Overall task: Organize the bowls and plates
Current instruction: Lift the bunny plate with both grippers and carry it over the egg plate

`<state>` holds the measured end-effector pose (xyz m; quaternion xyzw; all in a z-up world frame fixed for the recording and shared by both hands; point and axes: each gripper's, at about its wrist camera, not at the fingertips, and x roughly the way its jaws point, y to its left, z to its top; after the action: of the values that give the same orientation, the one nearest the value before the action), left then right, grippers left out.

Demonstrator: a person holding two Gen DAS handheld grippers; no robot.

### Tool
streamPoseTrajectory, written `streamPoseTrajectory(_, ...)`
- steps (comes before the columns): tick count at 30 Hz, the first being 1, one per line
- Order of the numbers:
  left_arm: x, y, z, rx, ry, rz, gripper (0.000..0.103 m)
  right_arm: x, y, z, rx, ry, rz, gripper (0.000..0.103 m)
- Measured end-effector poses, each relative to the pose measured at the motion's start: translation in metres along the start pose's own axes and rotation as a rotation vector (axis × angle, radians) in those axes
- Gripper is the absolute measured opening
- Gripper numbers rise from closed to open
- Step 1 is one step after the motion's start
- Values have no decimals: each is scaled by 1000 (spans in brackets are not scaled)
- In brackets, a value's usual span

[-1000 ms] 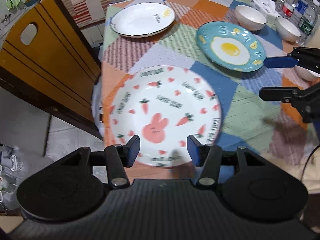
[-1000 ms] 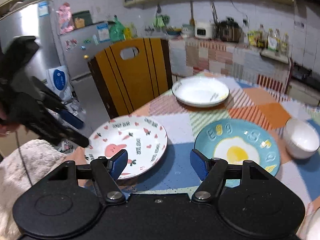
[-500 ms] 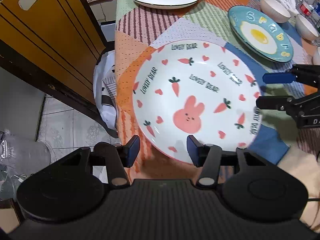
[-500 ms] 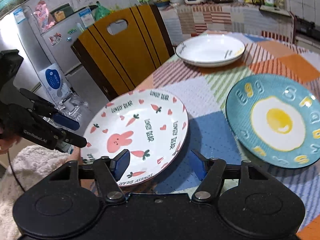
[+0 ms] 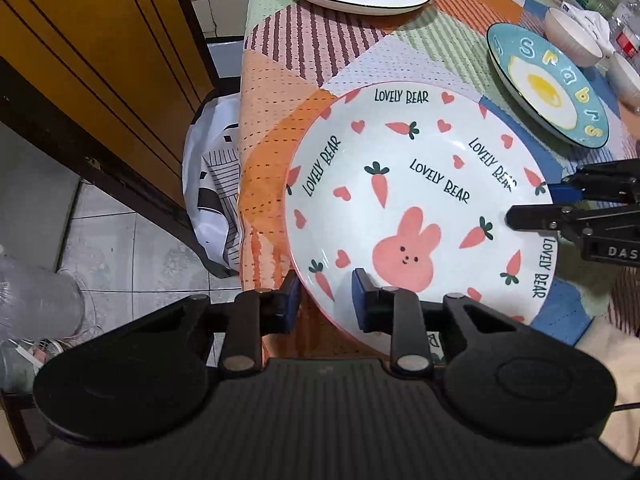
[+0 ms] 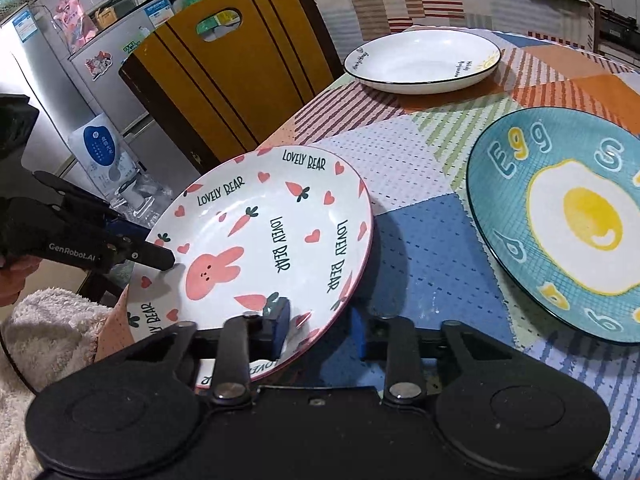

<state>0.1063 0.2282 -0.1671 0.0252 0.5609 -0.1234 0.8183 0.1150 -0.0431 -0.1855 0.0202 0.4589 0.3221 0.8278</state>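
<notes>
A: Both grippers' jaws have just been closing: the left gripper (image 5: 324, 298) and right gripper (image 6: 320, 326) each pinch the rabbit plate's (image 5: 416, 200) rim at the table's (image 5: 280, 92) near corner.

B: Pickup underway; next, it likely needs a level, synchronized lift toward the egg plate (image 6: 560, 220).

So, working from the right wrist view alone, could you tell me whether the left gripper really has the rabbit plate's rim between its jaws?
Observer: Yes. In the left wrist view the rabbit plate has its rim running between the left gripper jaws, one inside near the rabbit, one outside. They have just been closing and seem to pinch it.
Operator: Thanks. Are there bowls past the egg plate?
Observer: Two white bowls stand just beyond the egg plate.
Operator: Anything beside the table?
Observer: A white bag with black stripes sits between the tablecloth and the wooden chair.
</notes>
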Motion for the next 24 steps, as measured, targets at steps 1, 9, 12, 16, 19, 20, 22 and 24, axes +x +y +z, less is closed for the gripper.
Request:
streamPoseTrajectory(1, 0, 0, 0, -4, 0, -3, 25, 1, 0, 0, -2, 3, -1, 28)
streamPoseTrajectory(9, 7, 5, 2, -62, 12, -37, 31, 4, 0, 3, 32, 18, -14, 30)
streamPoseTrajectory(12, 8, 3, 1, -89, 7, -27, 29, 4, 1, 3, 14, 15, -13, 30)
streamPoseTrajectory(16, 4, -4, 0, -103, 14, 0, 30, 3, 5, 3, -25, 4, -35, 28)
streamPoseTrajectory(19, -9, -6, -2, -125, -13, -13, 30, -6, 3, 5, -62, -18, -17, 27)
streamPoseTrajectory(20, -13, -8, -1, -126, -24, -11, 30, -11, 2, 7, -71, -28, -6, 27)
streamPoseTrajectory(22, -23, -13, 1, -123, -41, -8, 30, -20, 2, 10, -94, -50, 7, 27)
streamPoseTrajectory(24, -33, -20, 6, -112, -62, -13, 30, -30, 1, 15, -111, -71, 8, 27)
